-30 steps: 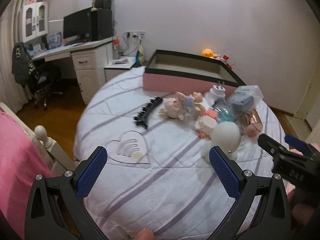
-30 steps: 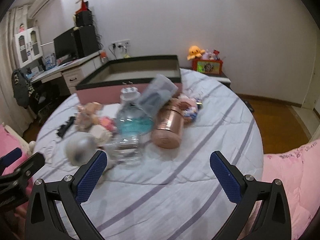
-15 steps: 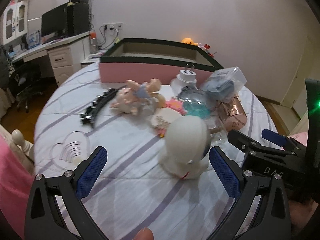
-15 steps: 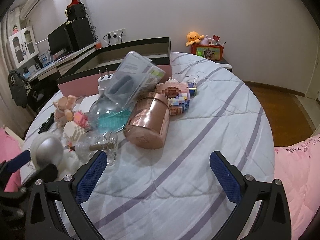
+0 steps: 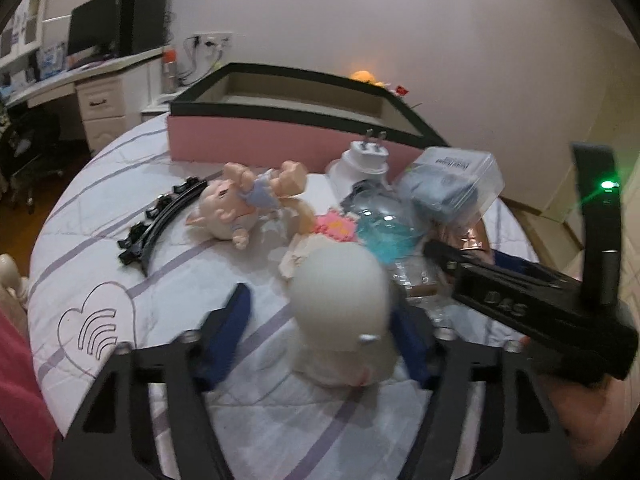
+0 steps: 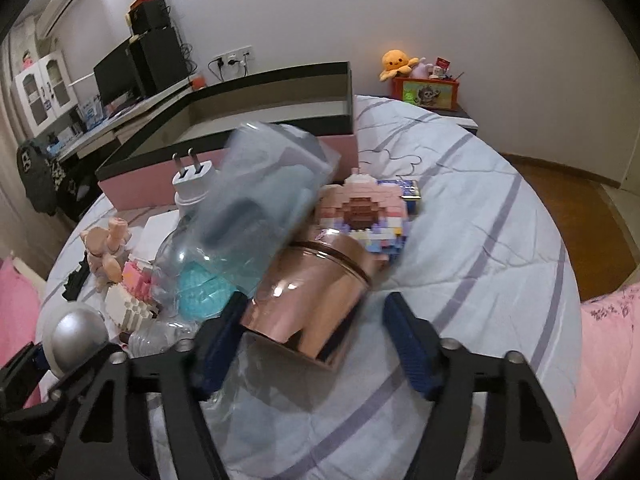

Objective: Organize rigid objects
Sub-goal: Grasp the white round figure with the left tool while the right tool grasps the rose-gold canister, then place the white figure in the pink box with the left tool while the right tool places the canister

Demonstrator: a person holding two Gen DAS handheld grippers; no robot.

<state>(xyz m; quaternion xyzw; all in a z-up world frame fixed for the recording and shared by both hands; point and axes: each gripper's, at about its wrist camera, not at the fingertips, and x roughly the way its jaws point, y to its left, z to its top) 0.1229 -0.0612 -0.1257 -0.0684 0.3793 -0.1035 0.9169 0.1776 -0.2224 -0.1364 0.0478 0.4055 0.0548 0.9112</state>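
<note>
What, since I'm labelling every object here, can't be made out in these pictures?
Left wrist view: white domed toy details, motion-blurred.
Left wrist view: clear box label, too small to read.
Right wrist view: clear box contents, motion-blurred.
Right wrist view: block model near side, hidden by the copper canister.
Left wrist view: pink box floor, hidden by its front wall.

Both your claws have just been closing. Left claw [image 5: 320,320]: the right pad touches what sits between the jaws, the left pad is still clear. Right claw [image 6: 316,340]: left pad at contact, right pad apart. Both pitch down.
</note>
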